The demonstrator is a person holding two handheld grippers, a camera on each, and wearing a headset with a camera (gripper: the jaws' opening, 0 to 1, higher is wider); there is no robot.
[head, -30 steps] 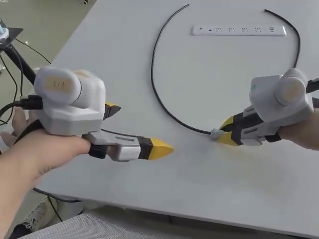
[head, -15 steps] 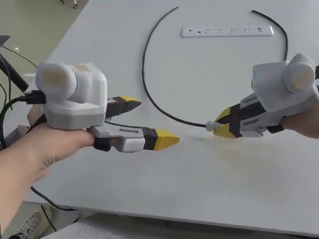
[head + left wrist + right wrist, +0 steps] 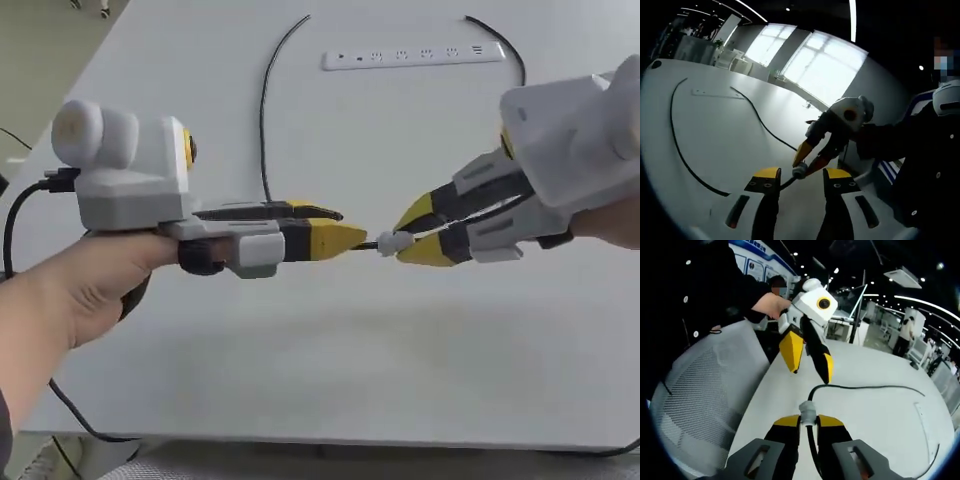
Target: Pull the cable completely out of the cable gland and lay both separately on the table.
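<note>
A long black cable [image 3: 264, 110] curves across the white table [image 3: 330, 340] and ends in a small white cable gland [image 3: 393, 242]. My right gripper [image 3: 402, 240] is shut on the gland and holds it just above the table. In the right gripper view the gland [image 3: 808, 412] sits between the yellow tips of the right gripper [image 3: 808, 422], and the cable [image 3: 865, 387] runs off to the right. My left gripper [image 3: 350, 226] is open, its tips just left of the gland. In the left gripper view its jaws [image 3: 801, 175] stand on either side of the cable, right by the gland [image 3: 799, 170].
A white power strip [image 3: 413, 55] lies at the far side of the table, near the cable's far loop. A grey mesh chair [image 3: 695, 405] stands off the table's near edge. The person's hands hold both grippers.
The two grippers have come together. The right one has carried the gland left and lifted it; the left one has moved right until its open jaws reach the cable beside the gland.
</note>
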